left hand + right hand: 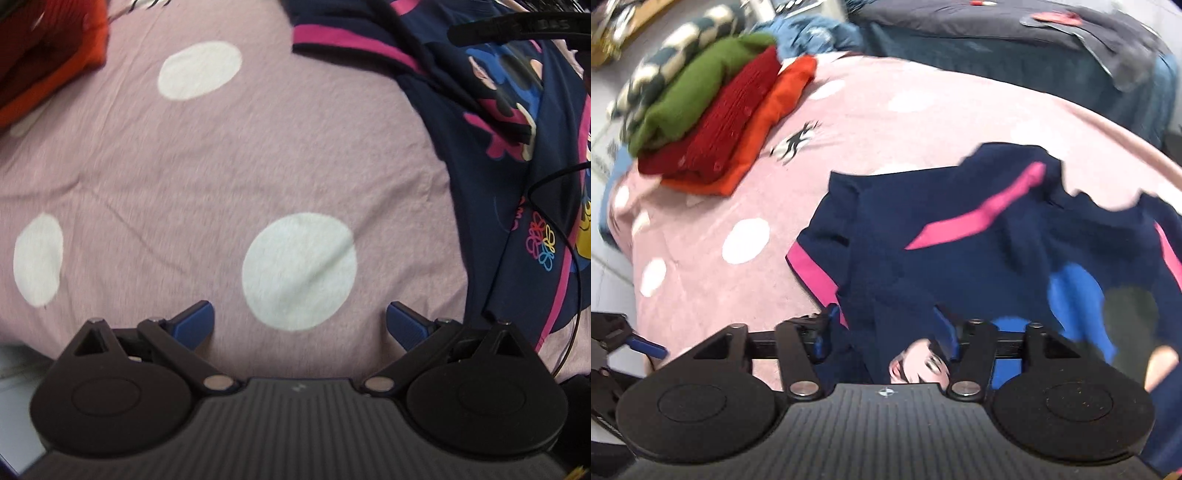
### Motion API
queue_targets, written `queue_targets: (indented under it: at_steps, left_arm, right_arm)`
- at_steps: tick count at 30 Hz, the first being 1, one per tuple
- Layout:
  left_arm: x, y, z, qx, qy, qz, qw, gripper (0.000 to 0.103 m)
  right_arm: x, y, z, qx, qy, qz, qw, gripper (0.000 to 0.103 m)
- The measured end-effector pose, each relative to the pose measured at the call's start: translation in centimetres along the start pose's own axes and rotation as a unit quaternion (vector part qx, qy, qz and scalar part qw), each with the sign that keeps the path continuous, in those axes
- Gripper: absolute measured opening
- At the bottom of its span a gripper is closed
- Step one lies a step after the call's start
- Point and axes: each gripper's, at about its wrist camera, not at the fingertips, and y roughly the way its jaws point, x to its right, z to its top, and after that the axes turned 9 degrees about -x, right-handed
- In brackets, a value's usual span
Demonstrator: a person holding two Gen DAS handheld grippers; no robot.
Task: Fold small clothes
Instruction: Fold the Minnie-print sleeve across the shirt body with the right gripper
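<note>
A small navy garment (979,258) with pink trim and a cartoon print lies crumpled on the pink bed sheet (868,122). My right gripper (886,326) stands open low over its near edge. Navy cloth lies between the blue fingers (827,325), and no pad presses on it. In the left wrist view the same garment (491,206) runs along the right side. My left gripper (299,314) points down over a white dot on the bare sheet (184,166), to the left of the garment. It is open with nothing between its fingers.
A stack of folded clothes (713,122), orange, red, green and checked, sits at the sheet's far left; its orange edge (44,55) shows in the left wrist view. Grey-blue bedding (997,48) lies behind. A thin black cable (554,192) crosses the garment.
</note>
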Motion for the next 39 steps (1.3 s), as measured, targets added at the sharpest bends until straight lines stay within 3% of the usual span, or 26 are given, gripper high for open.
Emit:
queue_targets:
  at_steps: [2, 3, 4, 6, 8, 12, 16, 19, 22, 26, 28, 31, 36, 39]
  left_arm:
    - [0.0, 0.0, 0.0, 0.001, 0.001, 0.000, 1.0000, 0.101]
    - [0.1, -0.1, 0.0, 0.001, 0.003, 0.000, 1.0000, 0.101]
    - [0.1, -0.1, 0.1, 0.001, 0.006, 0.000, 1.0000, 0.101]
    - [0.2, -0.3, 0.1, 0.005, 0.011, -0.001, 0.9999, 0.102]
    - [0.1, -0.3, 0.2, 0.007, 0.010, -0.004, 0.9999, 0.102]
    - [0.0, -0.1, 0.8, 0.004, 0.003, -0.010, 0.9999, 0.102]
    - [0.7, -0.2, 2.0, 0.008, 0.020, -0.014, 0.9997, 0.102]
    - [1.5, -0.2, 2.8, 0.007, 0.042, -0.008, 0.9991, 0.103]
    - [2.3, -0.4, 3.4, 0.008, 0.057, -0.010, 0.9983, 0.102]
    - [3.1, -0.6, 3.5, 0.005, 0.070, -0.012, 0.9975, 0.102]
    - [3.4, -0.6, 3.2, 0.004, 0.076, -0.009, 0.9971, 0.102]
    - [4.0, -0.7, 2.7, 0.005, 0.083, 0.000, 0.9966, 0.102]
    - [3.6, -0.9, 1.4, 0.007, 0.071, 0.017, 0.9973, 0.103]
    - [3.3, -0.5, 1.0, 0.005, 0.063, 0.023, 0.9977, 0.103]
  right_arm:
    - [-1.5, 1.2, 0.7, -0.027, -0.027, -0.030, 0.999, 0.066]
    - [-2.1, 1.6, 0.9, -0.047, -0.036, -0.044, 0.997, 0.012]
    - [-2.1, 2.0, 0.9, -0.059, -0.033, -0.059, 0.996, 0.004]
    - [-1.5, 0.7, 0.7, -0.037, 0.004, -0.070, 0.997, 0.004]
    - [-0.3, -2.2, -0.4, 0.006, 0.056, -0.052, 0.997, 0.004]
    - [3.3, -8.0, -5.8, 0.049, 0.176, -0.050, 0.982, 0.004]
    - [5.4, -11.8, -12.9, 0.046, 0.240, -0.065, 0.968, 0.005]
    - [5.8, -12.5, -16.9, 0.013, 0.265, -0.082, 0.961, 0.006]
    - [5.8, -12.5, -18.9, -0.009, 0.291, -0.108, 0.951, 0.018]
    - [5.8, -13.2, -18.0, 0.046, 0.300, -0.100, 0.948, 0.035]
    - [5.8, -12.8, -16.0, 0.063, 0.276, -0.095, 0.954, 0.052]
    - [5.9, -11.0, -12.6, 0.054, 0.221, -0.106, 0.968, 0.063]
    - [6.4, -7.3, -8.6, 0.020, 0.169, -0.097, 0.981, 0.068]
    - [6.3, -4.8, -7.3, -0.022, 0.128, -0.101, 0.986, 0.066]
